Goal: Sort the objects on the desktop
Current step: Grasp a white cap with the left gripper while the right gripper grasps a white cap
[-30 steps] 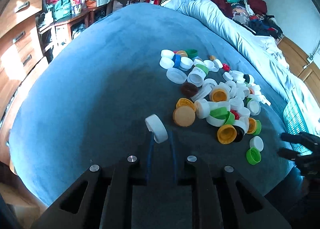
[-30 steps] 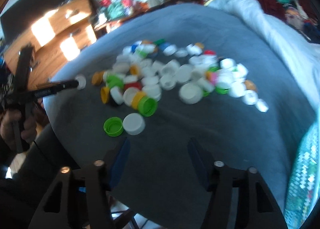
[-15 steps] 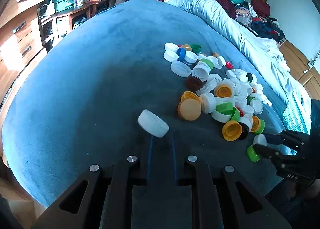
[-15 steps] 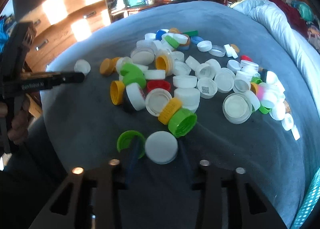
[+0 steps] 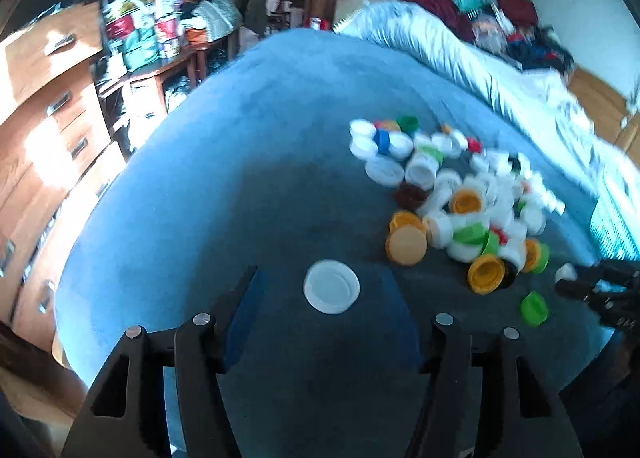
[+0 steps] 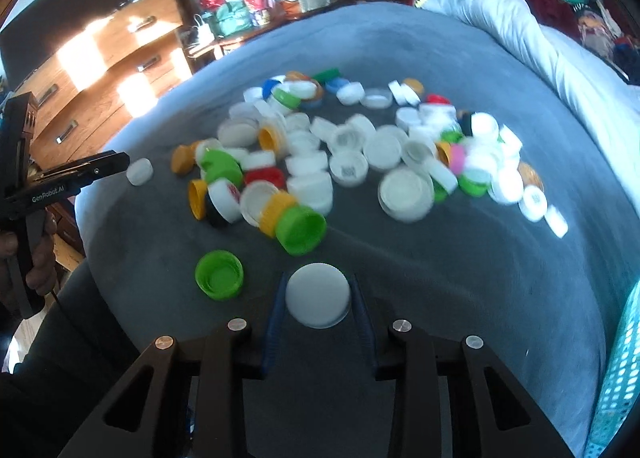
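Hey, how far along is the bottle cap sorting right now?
Barely started. One white cap lies alone on the blue cover, away from the pile; the left gripper is opening around it. The right gripper is shut on another white cap. Nearly everything else remains in the mixed pile, colours jumbled together.

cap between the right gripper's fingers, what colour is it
White. The cap shows best in the right wrist view, clamped by the right gripper.

Left gripper jaws opening, nothing pinched, angled down. Right gripper clamped tight, angled down too.
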Action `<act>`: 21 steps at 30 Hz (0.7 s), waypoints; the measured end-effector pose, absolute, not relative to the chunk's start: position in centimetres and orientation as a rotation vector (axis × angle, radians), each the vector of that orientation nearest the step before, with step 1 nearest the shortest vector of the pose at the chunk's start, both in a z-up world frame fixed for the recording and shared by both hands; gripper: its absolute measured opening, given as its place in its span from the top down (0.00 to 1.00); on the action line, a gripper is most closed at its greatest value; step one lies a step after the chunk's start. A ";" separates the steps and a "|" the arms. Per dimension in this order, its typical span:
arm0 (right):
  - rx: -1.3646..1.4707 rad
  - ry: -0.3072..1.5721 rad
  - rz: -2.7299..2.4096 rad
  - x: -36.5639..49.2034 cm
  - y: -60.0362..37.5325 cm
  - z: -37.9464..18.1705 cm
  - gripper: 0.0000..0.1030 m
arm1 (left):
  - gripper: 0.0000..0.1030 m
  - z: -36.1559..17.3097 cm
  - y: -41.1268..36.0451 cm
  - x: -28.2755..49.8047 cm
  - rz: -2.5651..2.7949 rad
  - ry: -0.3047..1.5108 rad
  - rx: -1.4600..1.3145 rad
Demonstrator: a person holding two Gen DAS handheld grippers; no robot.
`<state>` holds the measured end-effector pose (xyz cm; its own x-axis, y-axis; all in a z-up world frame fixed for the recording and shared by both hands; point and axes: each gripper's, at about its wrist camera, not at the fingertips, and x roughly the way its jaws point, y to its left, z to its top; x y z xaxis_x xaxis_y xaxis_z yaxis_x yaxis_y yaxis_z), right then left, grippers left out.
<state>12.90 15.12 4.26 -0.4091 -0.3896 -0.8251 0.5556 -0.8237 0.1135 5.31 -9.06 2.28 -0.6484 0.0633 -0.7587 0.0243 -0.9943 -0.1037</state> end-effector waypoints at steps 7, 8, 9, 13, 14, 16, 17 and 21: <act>1.258 0.233 -2.228 13.1 15.4 3.8 0.65 | 0.50 -0.1 -8.5 3.2 2.835 -0.111 -1.391; 1.256 0.231 -2.230 13.1 15.4 3.9 0.65 | 0.62 0.0 -8.5 3.1 2.848 -0.111 -1.395; 1.253 0.229 -2.233 13.2 15.5 4.0 0.65 | 0.74 0.1 -8.6 3.1 2.849 -0.120 -1.400; 1.243 0.207 -2.250 13.1 15.7 4.8 0.65 | 0.74 0.8 -8.8 3.4 2.856 -0.150 -1.410; 1.242 0.202 -2.256 13.1 15.8 5.1 0.65 | 0.74 1.1 -8.6 3.5 2.860 -0.151 -1.404; 1.233 0.187 -2.273 13.0 16.1 6.0 0.65 | 0.74 2.3 -8.1 3.8 2.858 -0.173 -1.373; 1.221 0.180 -2.286 13.0 16.2 6.7 0.65 | 0.74 3.3 -7.4 3.9 2.859 -0.173 -1.342; 1.164 0.155 -2.342 12.9 17.2 9.6 0.65 | 0.74 6.9 -4.4 4.0 2.860 -0.106 -1.225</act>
